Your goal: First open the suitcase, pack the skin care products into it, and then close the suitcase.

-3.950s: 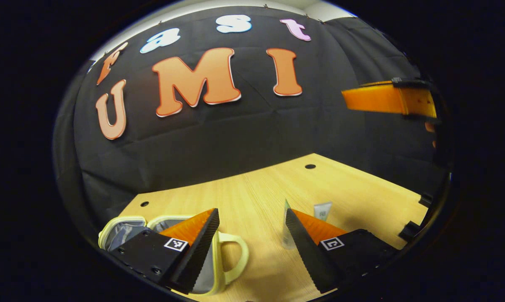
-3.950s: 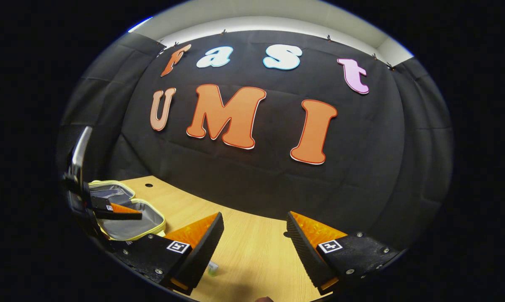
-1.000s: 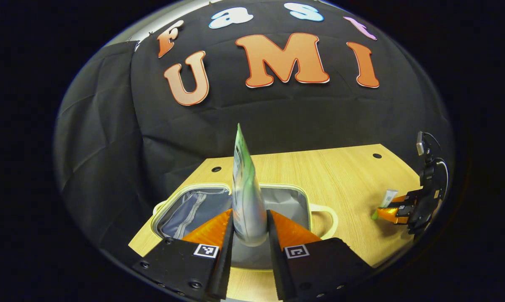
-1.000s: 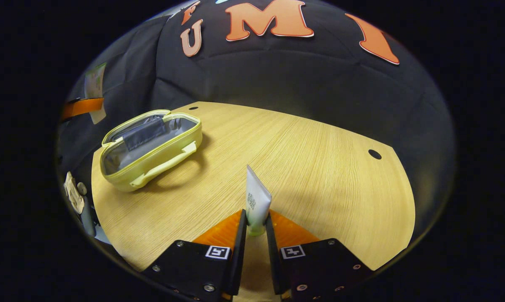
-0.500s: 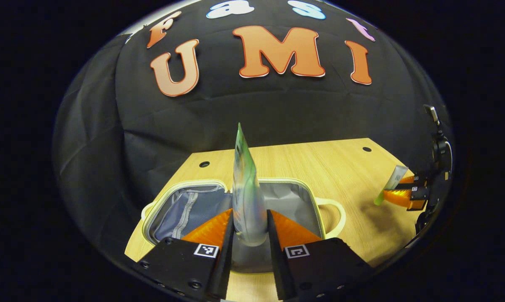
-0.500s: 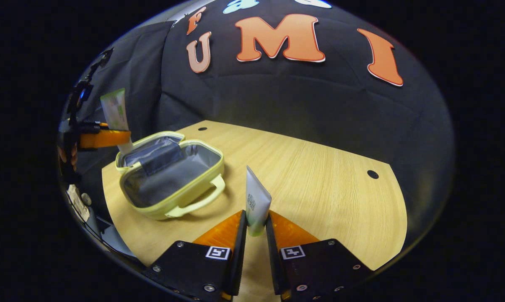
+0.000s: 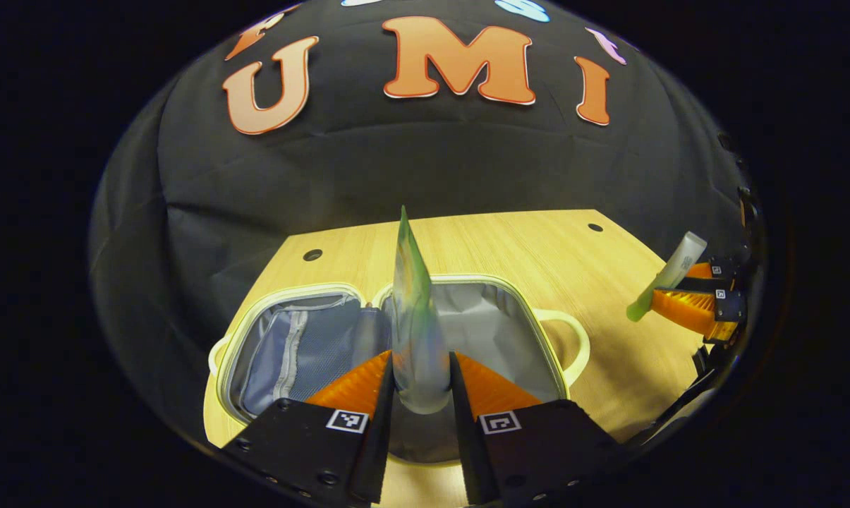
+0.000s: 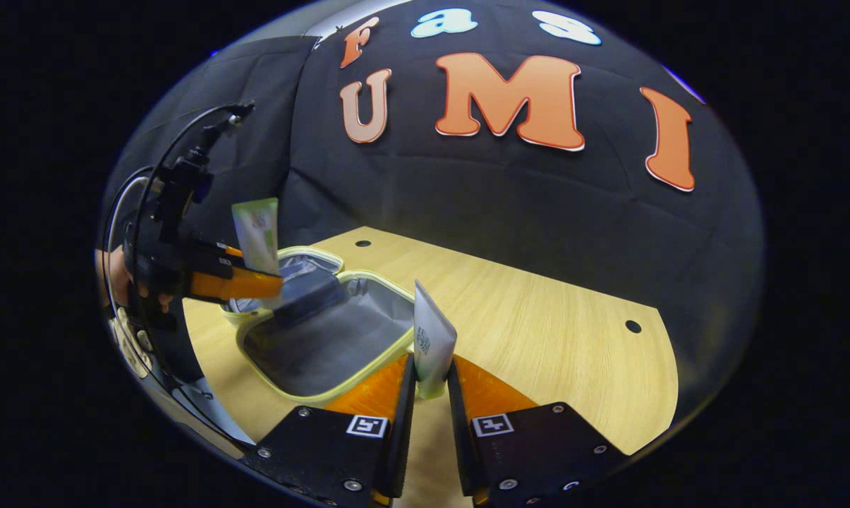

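A pale yellow suitcase (image 7: 546, 331) lies open on the wooden table, its grey lining showing. My left gripper (image 7: 420, 372) is shut on a green-and-white tube (image 7: 414, 317), held upright above the open case. In the right gripper view the same left gripper (image 8: 255, 282) hangs over the case (image 8: 312, 339) with its tube (image 8: 257, 233). My right gripper (image 8: 430, 381) is shut on a small white tube (image 8: 432, 337), right beside the case's near rim. From the left gripper view that right gripper (image 7: 693, 300) sits far right with its tube (image 7: 668, 275) tilted.
The wooden table (image 8: 537, 317) has small round holes (image 8: 633, 327) near its far edge. Black cloth walls the booth behind it. A hand (image 8: 118, 279) holds the left gripper at the left edge of the right gripper view.
Both grippers, each shut on its tube, have moved in on the open case. The left one now hangs lower over it; the right one has come up to its rim.
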`<state>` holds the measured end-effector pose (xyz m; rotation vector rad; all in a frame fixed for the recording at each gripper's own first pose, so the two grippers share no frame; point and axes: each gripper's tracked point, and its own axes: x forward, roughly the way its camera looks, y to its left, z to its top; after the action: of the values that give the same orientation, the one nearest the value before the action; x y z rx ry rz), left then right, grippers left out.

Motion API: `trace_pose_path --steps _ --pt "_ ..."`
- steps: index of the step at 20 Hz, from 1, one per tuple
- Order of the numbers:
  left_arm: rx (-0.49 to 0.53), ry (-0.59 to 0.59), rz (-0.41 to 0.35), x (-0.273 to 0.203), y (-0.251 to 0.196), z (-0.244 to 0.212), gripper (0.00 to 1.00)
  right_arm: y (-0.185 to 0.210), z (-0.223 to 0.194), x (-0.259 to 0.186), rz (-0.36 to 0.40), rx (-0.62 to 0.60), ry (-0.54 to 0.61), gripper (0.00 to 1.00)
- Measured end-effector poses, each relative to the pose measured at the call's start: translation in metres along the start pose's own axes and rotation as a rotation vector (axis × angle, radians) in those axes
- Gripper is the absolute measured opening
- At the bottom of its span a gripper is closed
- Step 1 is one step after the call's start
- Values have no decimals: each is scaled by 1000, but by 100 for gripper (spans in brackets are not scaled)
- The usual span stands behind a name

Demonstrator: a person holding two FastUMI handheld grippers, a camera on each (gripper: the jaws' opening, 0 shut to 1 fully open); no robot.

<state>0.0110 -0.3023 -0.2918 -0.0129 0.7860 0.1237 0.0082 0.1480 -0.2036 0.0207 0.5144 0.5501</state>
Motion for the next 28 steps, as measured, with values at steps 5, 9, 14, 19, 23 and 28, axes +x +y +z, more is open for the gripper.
trace_pose_path --steps 5,9,14,19,23,28 --pt "55 96 -90 19 -2 -23 43 38 21 3 25 -18 -26 30" --pt "30 215 -171 34 -8 -46 43 61 15 17 48 -6 22 30" --pt "3 457 -212 51 -15 -91 43 74 -1 39 56 53 100 30" --pt "-68 608 -166 71 -11 -124 43 80 -23 57 48 87 194 30" --pt "-108 542 -140 91 -6 -128 43 88 -32 71 44 148 230 30" --pt "-172 414 -174 89 -7 -109 50 92 -43 83 40 196 285 30"
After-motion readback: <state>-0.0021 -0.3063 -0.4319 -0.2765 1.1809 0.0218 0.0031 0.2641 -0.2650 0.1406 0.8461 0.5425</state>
